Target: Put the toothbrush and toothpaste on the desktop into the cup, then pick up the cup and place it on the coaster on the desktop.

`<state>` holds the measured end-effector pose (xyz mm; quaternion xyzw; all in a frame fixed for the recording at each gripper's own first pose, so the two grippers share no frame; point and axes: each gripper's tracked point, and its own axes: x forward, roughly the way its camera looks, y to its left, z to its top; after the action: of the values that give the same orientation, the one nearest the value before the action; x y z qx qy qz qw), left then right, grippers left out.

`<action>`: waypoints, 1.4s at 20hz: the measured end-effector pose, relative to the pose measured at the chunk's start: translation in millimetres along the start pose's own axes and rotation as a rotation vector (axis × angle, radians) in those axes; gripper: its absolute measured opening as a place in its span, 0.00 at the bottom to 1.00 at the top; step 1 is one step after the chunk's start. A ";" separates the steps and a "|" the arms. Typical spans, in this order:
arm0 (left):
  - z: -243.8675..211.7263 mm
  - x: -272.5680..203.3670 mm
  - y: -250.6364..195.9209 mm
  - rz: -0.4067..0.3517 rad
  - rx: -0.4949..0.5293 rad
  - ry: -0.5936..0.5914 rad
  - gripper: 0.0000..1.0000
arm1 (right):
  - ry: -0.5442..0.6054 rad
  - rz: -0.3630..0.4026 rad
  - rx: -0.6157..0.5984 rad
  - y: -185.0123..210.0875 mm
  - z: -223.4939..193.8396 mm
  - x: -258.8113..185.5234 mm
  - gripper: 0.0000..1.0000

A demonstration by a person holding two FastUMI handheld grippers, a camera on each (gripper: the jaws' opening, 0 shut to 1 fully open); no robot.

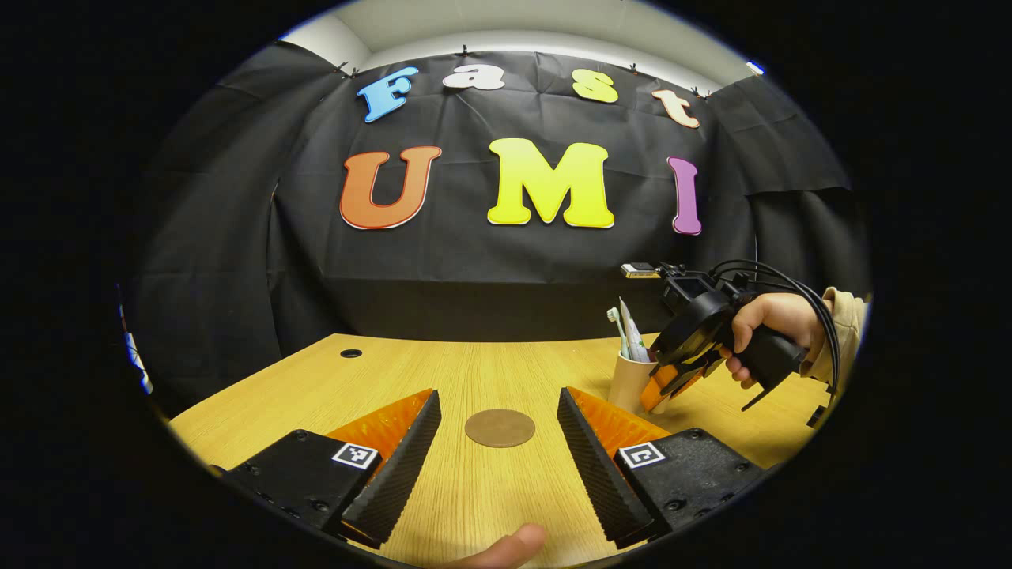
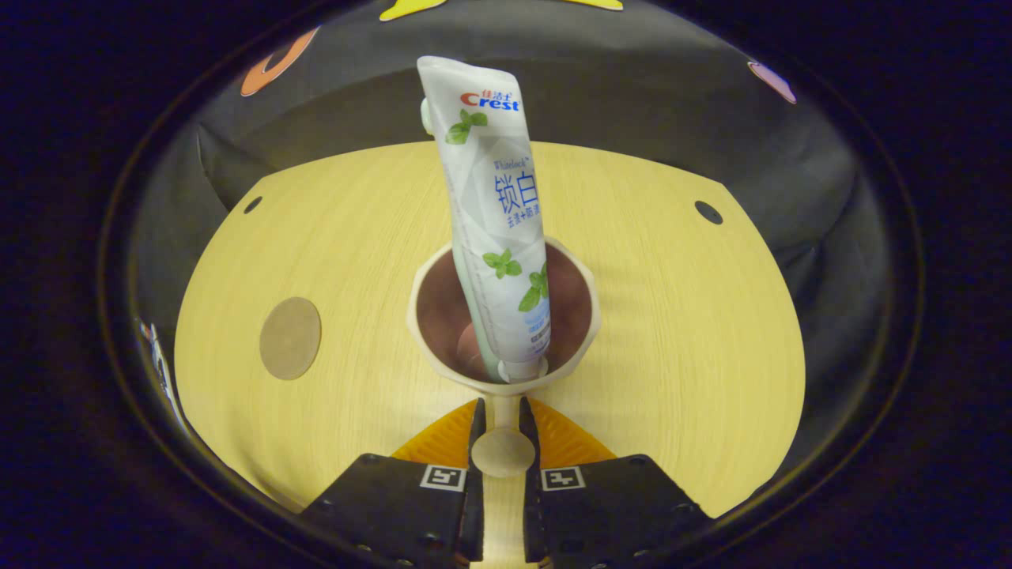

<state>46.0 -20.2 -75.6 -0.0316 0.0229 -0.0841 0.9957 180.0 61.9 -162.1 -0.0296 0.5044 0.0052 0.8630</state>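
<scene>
- The right gripper [image 2: 500, 442] is squeezing the cup's handle [image 2: 501, 449] between both fingers.
- The cup [image 2: 569, 348] is holding the toothpaste [image 2: 494, 229] and toothbrush [image 1: 615, 322] upright.
- The left gripper [image 1: 500, 442] is hanging wide open above the coaster [image 1: 500, 427] on the desk [image 1: 443, 371].

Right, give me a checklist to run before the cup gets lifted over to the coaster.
1. Toothpaste in the cup: ok, it stands inside, leaning on the rim.
2. Toothbrush in the cup: ok, its head sticks up beside the tube.
3. Right gripper shut on the cup's handle: ok, both fingers press on it.
4. Coaster free: ok, nothing lies on it.
5. Left gripper out of the way: not ok, its open fingers sit either side of the coaster in its own view.
6. Cup lifted off the desk: cannot tell.
</scene>
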 end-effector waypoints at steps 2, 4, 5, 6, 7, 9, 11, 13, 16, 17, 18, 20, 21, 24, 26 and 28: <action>-0.7 -1.4 1.7 0.002 0.007 0.000 0.95 | -0.011 0.000 0.004 3.7 -0.9 -3.1 0.15; -2.5 -4.6 1.3 0.002 0.012 -0.002 0.95 | -0.029 0.017 0.020 -0.1 -0.1 -10.0 0.13; -1.8 -6.7 0.0 0.002 0.013 -0.003 0.95 | -0.033 0.029 0.029 -2.7 0.2 -15.1 0.10; -1.9 -8.1 0.0 0.001 0.015 -0.004 0.95 | -0.048 0.030 0.024 -5.0 1.9 -16.8 0.10; -2.0 -8.5 0.6 0.003 0.018 -0.004 0.95 | -0.068 0.022 0.023 -6.5 5.9 -19.9 0.10; 0.1 -11.1 2.2 0.006 0.021 -0.011 0.95 | -0.093 0.026 0.029 -2.8 5.9 -34.8 0.03; 0.4 -13.9 4.9 0.011 0.024 -0.014 0.94 | -0.104 0.043 0.016 -1.9 8.0 -35.6 0.06; 0.9 -18.9 12.0 0.024 0.026 -0.025 0.94 | -0.116 0.057 -0.015 1.6 8.8 -36.1 0.06; -2.5 -23.4 17.9 0.031 0.021 -0.026 0.94 | -0.157 0.069 -0.074 20.5 13.9 -46.4 0.06; -4.6 -25.5 21.2 0.035 0.020 -0.022 0.94 | -0.170 0.077 -0.096 31.2 13.3 -54.9 0.06; -6.8 -27.6 25.7 0.044 0.022 -0.018 0.94 | -0.177 0.094 -0.114 38.7 13.5 -60.3 0.06; -8.9 -30.4 36.8 0.066 0.021 -0.014 0.94 | -0.188 0.143 -0.153 46.6 15.5 -59.1 0.06; -10.2 -31.5 42.5 0.077 0.021 -0.011 0.95 | -0.201 0.158 -0.181 49.2 19.1 -56.1 0.06; -16.1 -31.2 61.0 0.113 0.018 0.006 0.95 | -0.227 0.147 -0.258 47.7 22.7 -59.7 0.06; -15.6 -32.3 69.3 0.130 0.001 0.008 0.95 | -0.228 0.117 -0.294 41.6 24.5 -58.0 0.06; -15.7 -33.0 72.5 0.131 -0.004 0.005 0.95 | -0.222 0.117 -0.292 47.8 23.0 -56.4 0.06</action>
<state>24.8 55.7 -94.7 -0.0319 0.0275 -0.0189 0.9989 170.5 112.1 -104.0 -0.1245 0.4010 0.1315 0.8980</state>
